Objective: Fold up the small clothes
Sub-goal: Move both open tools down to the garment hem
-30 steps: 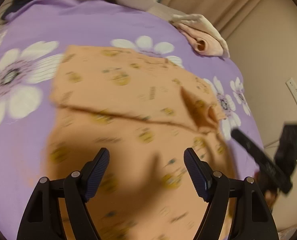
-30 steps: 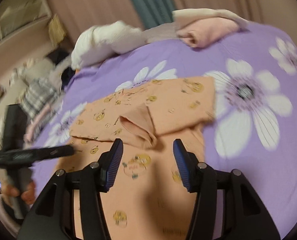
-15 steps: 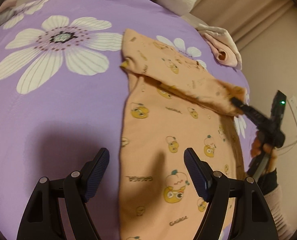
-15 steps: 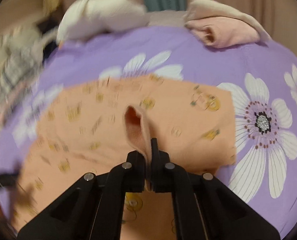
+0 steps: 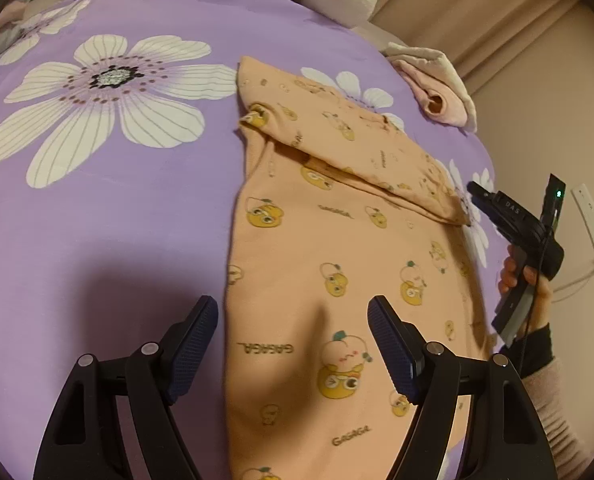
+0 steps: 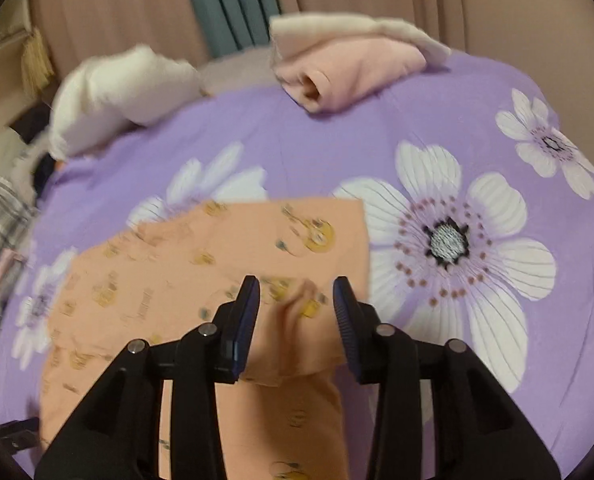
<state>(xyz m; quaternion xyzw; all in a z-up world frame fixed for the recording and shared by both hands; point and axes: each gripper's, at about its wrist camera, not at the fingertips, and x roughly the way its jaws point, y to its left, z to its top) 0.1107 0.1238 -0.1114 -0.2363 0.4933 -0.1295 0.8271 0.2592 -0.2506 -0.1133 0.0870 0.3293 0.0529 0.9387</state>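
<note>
Our right gripper (image 6: 296,312), clamped on the sleeve half a second ago, now gapes above the peach cartoon-print cotton shirt (image 5: 337,264) on the purple floral bedsheet (image 5: 97,220), sleeve folded; left gripper (image 5: 291,344) likewise unclenched

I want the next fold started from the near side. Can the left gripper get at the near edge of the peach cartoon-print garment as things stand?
Probably yes. The left gripper is open, right above the peach cartoon-print garment, which lies flat on the purple flowered bedspread with nothing between.

One orange printed garment (image 5: 337,264), one folded pink garment (image 6: 349,76), two tongs (image 5: 293,344), one purple floral bedspread (image 5: 109,220)
</note>
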